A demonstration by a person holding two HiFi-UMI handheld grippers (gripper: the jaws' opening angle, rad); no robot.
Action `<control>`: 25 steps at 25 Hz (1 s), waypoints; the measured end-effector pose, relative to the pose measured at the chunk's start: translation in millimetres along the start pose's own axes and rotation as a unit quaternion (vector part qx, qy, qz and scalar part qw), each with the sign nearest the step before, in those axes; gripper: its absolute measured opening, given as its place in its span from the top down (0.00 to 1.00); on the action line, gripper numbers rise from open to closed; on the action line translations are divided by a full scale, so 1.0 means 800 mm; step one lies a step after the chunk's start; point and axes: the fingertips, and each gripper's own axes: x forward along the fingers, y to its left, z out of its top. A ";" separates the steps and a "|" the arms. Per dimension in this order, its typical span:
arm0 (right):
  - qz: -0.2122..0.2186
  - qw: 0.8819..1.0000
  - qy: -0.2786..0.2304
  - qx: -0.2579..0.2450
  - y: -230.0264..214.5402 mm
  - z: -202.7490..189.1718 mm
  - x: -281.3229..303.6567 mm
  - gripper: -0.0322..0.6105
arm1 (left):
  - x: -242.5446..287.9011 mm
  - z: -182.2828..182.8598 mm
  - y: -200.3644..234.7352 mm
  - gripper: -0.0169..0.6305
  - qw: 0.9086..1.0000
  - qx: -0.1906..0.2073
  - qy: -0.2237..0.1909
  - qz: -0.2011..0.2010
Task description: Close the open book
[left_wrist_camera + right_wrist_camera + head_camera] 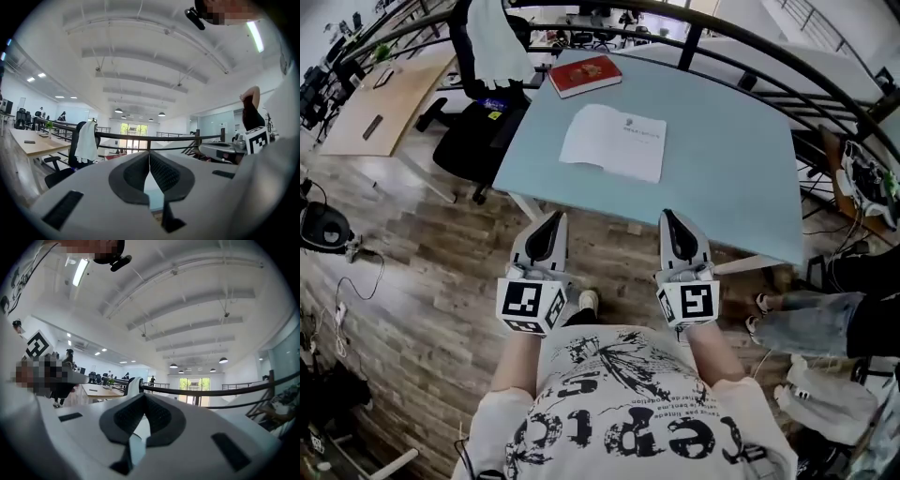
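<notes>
The left hand-held gripper [551,223] hangs short of the table's [727,173] near edge, jaws pressed together on nothing. Mid-table, the open book [614,141] lies flat, pages up. The right hand-held gripper [671,221], likewise closed and empty, hovers alongside. To do it well, catch one cover's outer edge and fold it over slowly, the other gripper steadying the opposite half.
</notes>
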 end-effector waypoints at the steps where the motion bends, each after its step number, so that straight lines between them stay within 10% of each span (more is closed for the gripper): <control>1: -0.009 1.000 0.002 0.002 0.001 -0.002 0.015 0.93 | 0.012 -0.001 0.014 0.95 1.000 0.000 0.003 -0.008; 12: -0.059 0.997 0.048 0.005 -0.021 -0.048 0.120 0.93 | 0.144 -0.048 0.063 0.95 0.993 -0.014 0.061 -0.096; 25: -0.028 0.993 0.112 0.011 -0.111 -0.146 0.233 0.93 | 0.306 -0.115 0.076 0.95 0.990 -0.054 0.099 -0.081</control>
